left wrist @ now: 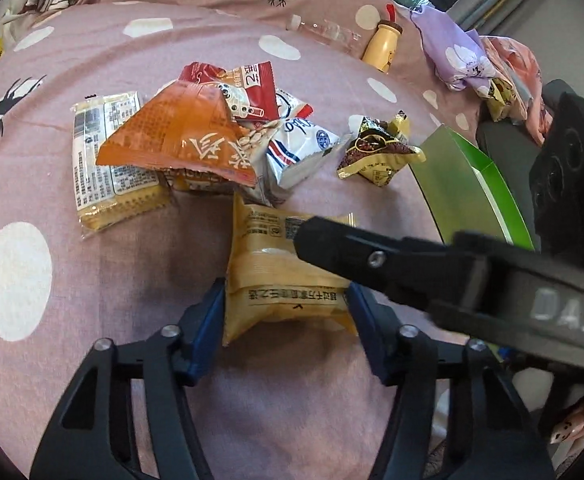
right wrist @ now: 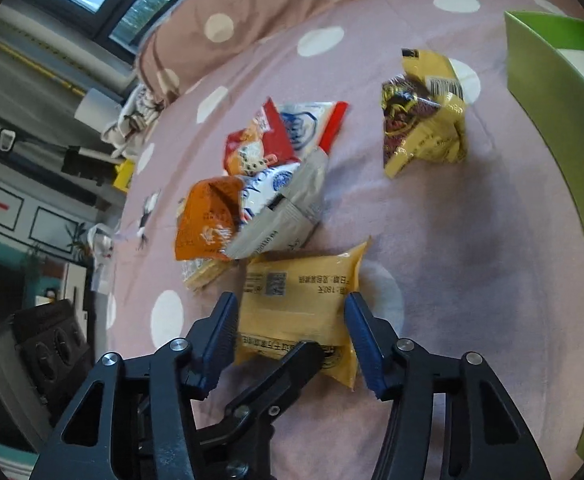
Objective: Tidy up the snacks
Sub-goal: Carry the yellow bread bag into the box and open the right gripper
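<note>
On the pink polka-dot bedspread [left wrist: 92,264], going left to right in the left wrist view: a pale cracker packet [left wrist: 108,168], an orange pouch [left wrist: 180,140] lying over it, a red packet [left wrist: 248,84] and a white-and-blue packet [left wrist: 296,148] heaped together, then a brown-and-gold pouch [left wrist: 376,152] lying apart. At the right edge of the bed stands a green box [left wrist: 472,184]; what it holds cannot be told.

Nearest the cameras lies the yellow snack packet [left wrist: 280,272], flat, glossy, with black print and a barcode. The left gripper [left wrist: 286,312] has its blue pads pressed on the packet's two sides. The right gripper [right wrist: 292,328] also straddles it, pads touching its edges.
</note>
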{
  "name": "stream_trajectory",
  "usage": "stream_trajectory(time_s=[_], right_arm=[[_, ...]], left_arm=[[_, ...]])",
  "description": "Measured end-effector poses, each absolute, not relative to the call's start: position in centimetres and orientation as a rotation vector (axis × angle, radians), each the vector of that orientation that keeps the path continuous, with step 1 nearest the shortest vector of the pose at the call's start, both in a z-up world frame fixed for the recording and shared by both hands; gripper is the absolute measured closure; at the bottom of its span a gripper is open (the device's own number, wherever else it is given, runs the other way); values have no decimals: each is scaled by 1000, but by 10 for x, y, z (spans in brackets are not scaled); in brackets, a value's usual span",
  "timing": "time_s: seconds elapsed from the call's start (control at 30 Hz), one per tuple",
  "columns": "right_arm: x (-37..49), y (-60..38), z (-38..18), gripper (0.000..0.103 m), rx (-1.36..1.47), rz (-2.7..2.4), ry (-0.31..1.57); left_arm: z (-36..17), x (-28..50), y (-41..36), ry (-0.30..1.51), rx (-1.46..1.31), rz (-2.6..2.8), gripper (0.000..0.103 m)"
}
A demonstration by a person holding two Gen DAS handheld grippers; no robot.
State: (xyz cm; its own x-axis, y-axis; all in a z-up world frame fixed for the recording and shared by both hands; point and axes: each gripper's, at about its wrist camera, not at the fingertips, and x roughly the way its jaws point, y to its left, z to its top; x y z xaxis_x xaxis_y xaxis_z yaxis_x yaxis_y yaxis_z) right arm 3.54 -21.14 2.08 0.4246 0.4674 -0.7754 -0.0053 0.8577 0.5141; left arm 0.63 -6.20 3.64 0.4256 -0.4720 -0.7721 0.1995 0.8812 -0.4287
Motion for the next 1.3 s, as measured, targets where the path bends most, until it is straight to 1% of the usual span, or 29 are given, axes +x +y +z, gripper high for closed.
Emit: stream_trajectory(time_s=[0.03,0.13,0.23,0.37,0.73,1.03,1.3], right_arm=[[36,-212,20,44,479,304,1103],[35,-212,21,44,474,304,1087],[32,-209,26,44,449,296,1076],[24,-209,43,44,430,305,1019],[-12,-246,109,44,439,265,744],[-30,-320,122,44,541,122,631],[-41,-379,111,44,652,-22,605]], left_arm=[[37,6,-62,1048,-290,-425,52],[39,5,-61,1036,-285,-423,60],[48,1,-62,1012,-271,-431,62],[70,-10,-71,930,-220,-444,63],[128,-24,-111,730,-120,-532,63],[141,-20,-184,687,-32,-667,63],[135,-13,-244,726,12,-787,65]])
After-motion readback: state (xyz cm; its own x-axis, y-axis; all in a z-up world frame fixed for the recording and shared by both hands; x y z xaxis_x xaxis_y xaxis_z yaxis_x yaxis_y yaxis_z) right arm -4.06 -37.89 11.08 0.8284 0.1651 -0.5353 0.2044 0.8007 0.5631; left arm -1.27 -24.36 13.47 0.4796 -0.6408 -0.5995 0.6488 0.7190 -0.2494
